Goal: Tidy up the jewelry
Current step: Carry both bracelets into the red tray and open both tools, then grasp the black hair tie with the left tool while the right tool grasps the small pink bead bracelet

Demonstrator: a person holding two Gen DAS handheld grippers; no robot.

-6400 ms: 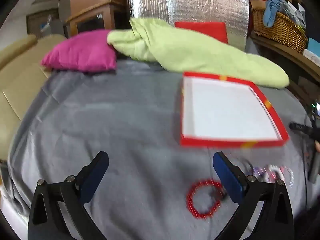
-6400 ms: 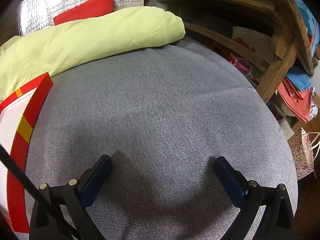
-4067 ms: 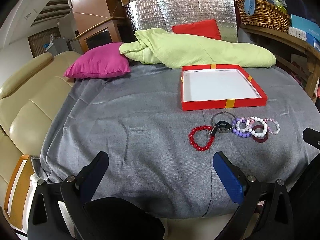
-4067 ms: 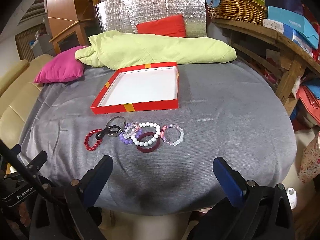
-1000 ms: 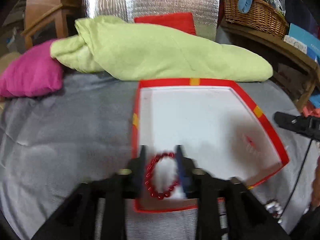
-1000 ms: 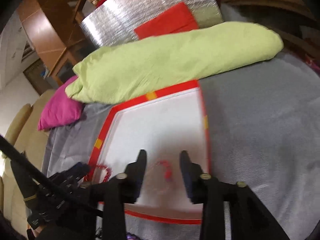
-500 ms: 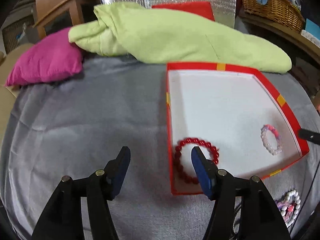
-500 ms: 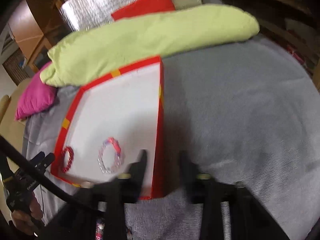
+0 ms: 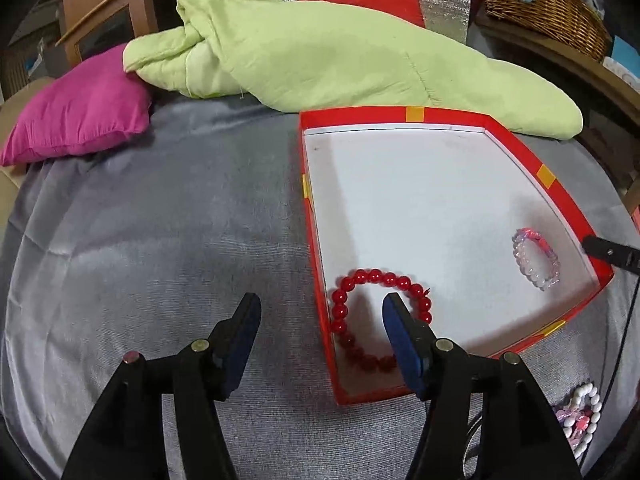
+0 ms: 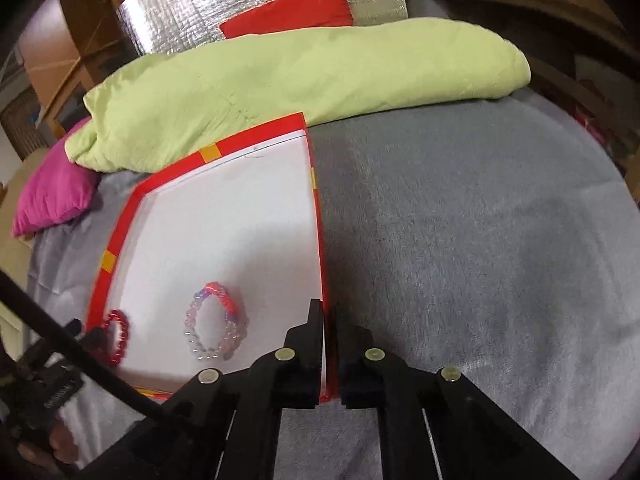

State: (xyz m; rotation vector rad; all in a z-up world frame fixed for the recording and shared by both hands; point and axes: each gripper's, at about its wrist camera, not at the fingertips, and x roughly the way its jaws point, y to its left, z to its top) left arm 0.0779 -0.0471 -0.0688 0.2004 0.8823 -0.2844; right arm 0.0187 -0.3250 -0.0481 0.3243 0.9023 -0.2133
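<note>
A red tray with a white floor lies on the grey cloth. In its near left corner rests a red bead bracelet, and a pink and clear bead bracelet lies near its right wall. My left gripper hovers open astride the tray's left wall and holds nothing. Its right finger sits over the red bracelet's loop. In the right wrist view, my right gripper is closing tight on the tray's right wall, which runs through the slim gap. Both bracelets, pink and red, lie left of it.
Several loose bracelets are heaped on the grey cloth in front of the tray's right corner. A green quilt and a magenta cushion lie behind. A wicker basket stands on the wooden shelf at right.
The left gripper let the red bracelet down into the tray, opened and drew back leftward. The right gripper left the pink bracelet in the tray, shifted right and closed at the right wall.
</note>
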